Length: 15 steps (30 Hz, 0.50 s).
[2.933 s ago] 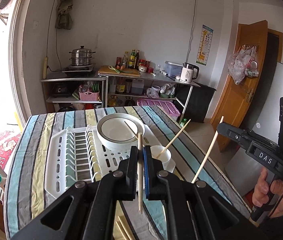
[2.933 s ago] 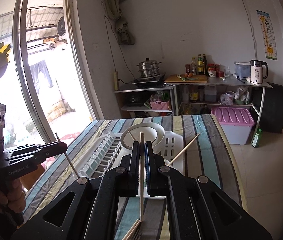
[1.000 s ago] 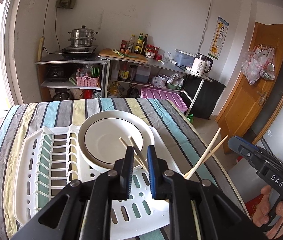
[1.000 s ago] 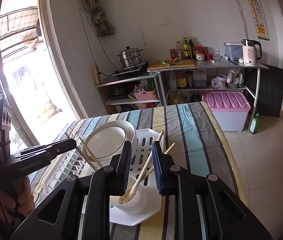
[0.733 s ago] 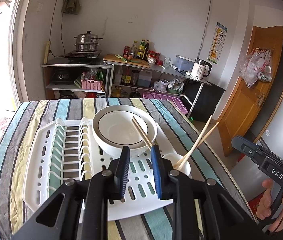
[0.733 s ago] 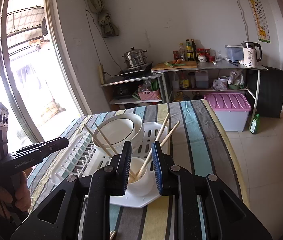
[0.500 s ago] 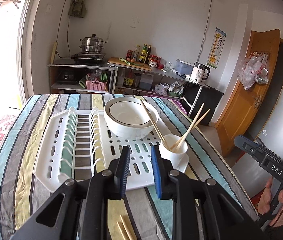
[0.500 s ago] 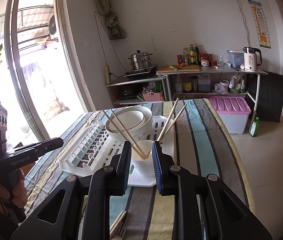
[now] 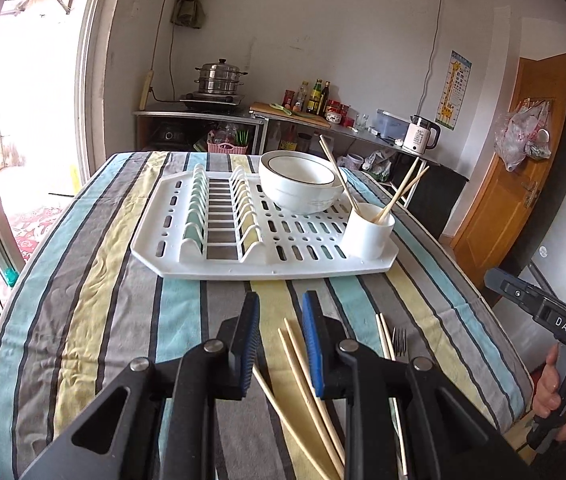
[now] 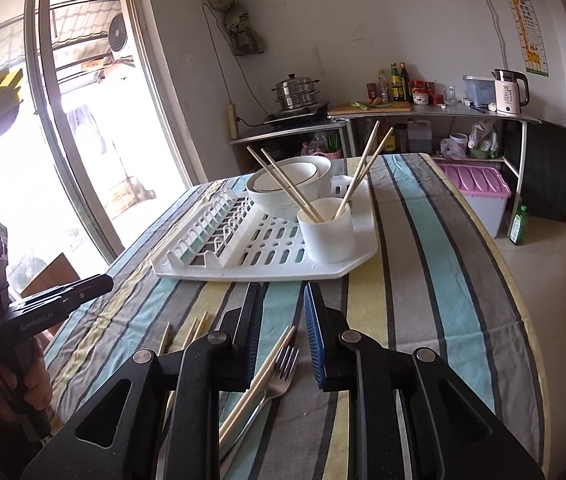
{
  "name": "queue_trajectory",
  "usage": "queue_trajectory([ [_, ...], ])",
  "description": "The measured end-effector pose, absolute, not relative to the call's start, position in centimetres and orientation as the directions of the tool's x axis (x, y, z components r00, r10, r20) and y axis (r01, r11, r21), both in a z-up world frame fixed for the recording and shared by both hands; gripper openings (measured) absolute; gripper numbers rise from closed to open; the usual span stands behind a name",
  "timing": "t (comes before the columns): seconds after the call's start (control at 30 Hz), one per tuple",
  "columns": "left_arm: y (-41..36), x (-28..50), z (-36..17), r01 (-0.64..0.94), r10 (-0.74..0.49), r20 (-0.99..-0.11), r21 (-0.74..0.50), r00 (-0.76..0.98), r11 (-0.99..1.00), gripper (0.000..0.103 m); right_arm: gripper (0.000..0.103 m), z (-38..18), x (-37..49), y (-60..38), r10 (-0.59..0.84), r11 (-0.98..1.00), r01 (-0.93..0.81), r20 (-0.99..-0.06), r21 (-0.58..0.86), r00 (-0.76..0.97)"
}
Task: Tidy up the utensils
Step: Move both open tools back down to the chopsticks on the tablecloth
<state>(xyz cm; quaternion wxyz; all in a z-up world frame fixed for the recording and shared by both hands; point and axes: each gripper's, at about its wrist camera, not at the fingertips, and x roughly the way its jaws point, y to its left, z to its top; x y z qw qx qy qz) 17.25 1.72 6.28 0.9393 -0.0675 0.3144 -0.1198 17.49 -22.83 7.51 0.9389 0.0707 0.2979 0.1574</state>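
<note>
A white cup (image 9: 369, 232) (image 10: 327, 228) stands on the front right corner of the white dish rack (image 9: 187, 268) (image 10: 203, 270) with several chopsticks leaning in it. Behind the cup sits a white bowl (image 9: 299, 184) (image 10: 295, 180). My left gripper (image 9: 280, 308) is open and empty, low over two loose chopsticks (image 9: 303, 380) on the striped cloth. My right gripper (image 10: 283, 300) is also open and empty, over another chopstick pair (image 10: 259, 384) and a fork (image 10: 283, 368). That pair (image 9: 385, 336) and the fork (image 9: 399, 340) lie to the right in the left wrist view.
The striped tablecloth (image 9: 95, 280) covers the table up to its near edge. A person's hand (image 9: 563, 408) holds the right gripper's handle beyond the right table edge. Shelves with a steel pot (image 9: 219, 80) and a kettle (image 10: 509, 88) stand against the back wall.
Each gripper held one chopstick earlier; those now stand in the cup. Both grippers have drawn back from the rack and sunk toward the loose utensils at the near edge.
</note>
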Motion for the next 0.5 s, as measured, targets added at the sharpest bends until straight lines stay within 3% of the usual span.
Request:
queue_trajectory([
  [0.5,1.3,16.8,2.0,0.162,-0.262,-0.674,-0.209,0.691,0.964,0.023,0.022,5.3,17.5,-22.0,0.358,0.933,-0.258,-0.59,0.249,0.724],
])
